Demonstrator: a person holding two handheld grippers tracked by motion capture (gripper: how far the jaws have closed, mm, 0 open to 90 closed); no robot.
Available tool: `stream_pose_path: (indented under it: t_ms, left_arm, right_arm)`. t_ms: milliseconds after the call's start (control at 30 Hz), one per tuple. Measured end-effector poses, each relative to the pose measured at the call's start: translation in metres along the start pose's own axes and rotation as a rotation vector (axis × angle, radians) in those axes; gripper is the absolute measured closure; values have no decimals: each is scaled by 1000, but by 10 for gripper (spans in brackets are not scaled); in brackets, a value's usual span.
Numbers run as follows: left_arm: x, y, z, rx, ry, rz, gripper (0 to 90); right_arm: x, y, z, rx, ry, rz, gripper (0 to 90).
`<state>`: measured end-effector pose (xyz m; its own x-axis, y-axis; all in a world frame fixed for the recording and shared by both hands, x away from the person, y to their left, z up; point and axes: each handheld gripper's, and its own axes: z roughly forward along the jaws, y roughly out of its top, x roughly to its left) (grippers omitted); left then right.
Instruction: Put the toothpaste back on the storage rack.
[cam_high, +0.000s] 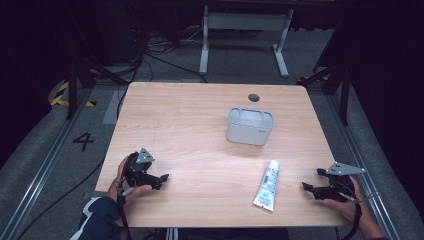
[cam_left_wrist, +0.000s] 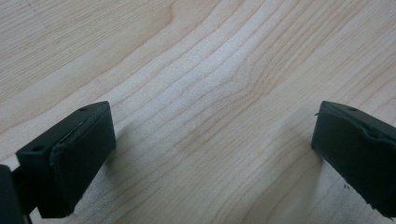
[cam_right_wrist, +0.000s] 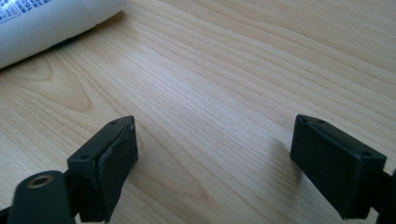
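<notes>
Tube (cam_high: 267, 185) of white plastic with blue print lies flat on the wooden table (cam_high: 200, 125), near the front edge, right of centre. Print on it is blue and too small to read in the high view; the right gripper view catches a corner of it (cam_right_wrist: 46, 21) with a few blue digits and characters at the top left, cut off by the frame edge, not legible as a word. No brand can be made out.

Long axis runs roughly front to back, tilted a little: the wide crimped end sits nearest the front edge and slightly left, the narrow cap end points away toward the grey bin (cam_high: 250, 126). Bin stands upright past the tube, well apart from it, open top, a small dark mark on its front wall, unreadable. A "4" (cam_high: 83, 141) is painted on the floor left of the table.

Right gripper (cam_high: 311, 187) rests near the front right corner, jaws spread wide, nothing between them, aimed left toward the tube but apart from it. Left gripper (cam_high: 162, 178) sits near the front left, jaws spread too, bare wood between them.
</notes>
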<state>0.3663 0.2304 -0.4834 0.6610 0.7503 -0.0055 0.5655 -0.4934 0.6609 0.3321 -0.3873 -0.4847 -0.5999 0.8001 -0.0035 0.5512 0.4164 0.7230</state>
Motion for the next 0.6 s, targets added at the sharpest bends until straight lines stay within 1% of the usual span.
stream_pose_path:
  t_ms: [33,167,200,267,300,333,400,533,600]
  left_arm:
    - [0,0,0,-1,-3,-8,2]
    - [0,0,0,-2,-3,-8,2]
    - [0,0,0,-2,-3,-8,2]
    - [0,0,0,-2,-3,-8,2]
    - [0,0,0,-2,-3,-8,2]
    - [0,0,0,-2,-3,-9,2]
    - [0,0,0,-2,-3,-8,2]
    - [0,0,0,-1,-3,-8,2]
    - [0,0,0,-2,-3,-8,2]
  right_arm:
    - [0,0,0,6,1,-2,151]
    - [0,3,-3,34,12,-21,166]
    - [1,4,-3,38,18,-31,170]
    - [3,6,-3,40,36,-37,171]
    - [3,6,-3,40,36,-37,171]
    - [5,8,-3,42,38,-48,170]
    - [11,14,-4,42,52,-80,164]
    - [18,25,-3,42,86,-107,162]
    - [21,32,-2,54,92,-127,163]
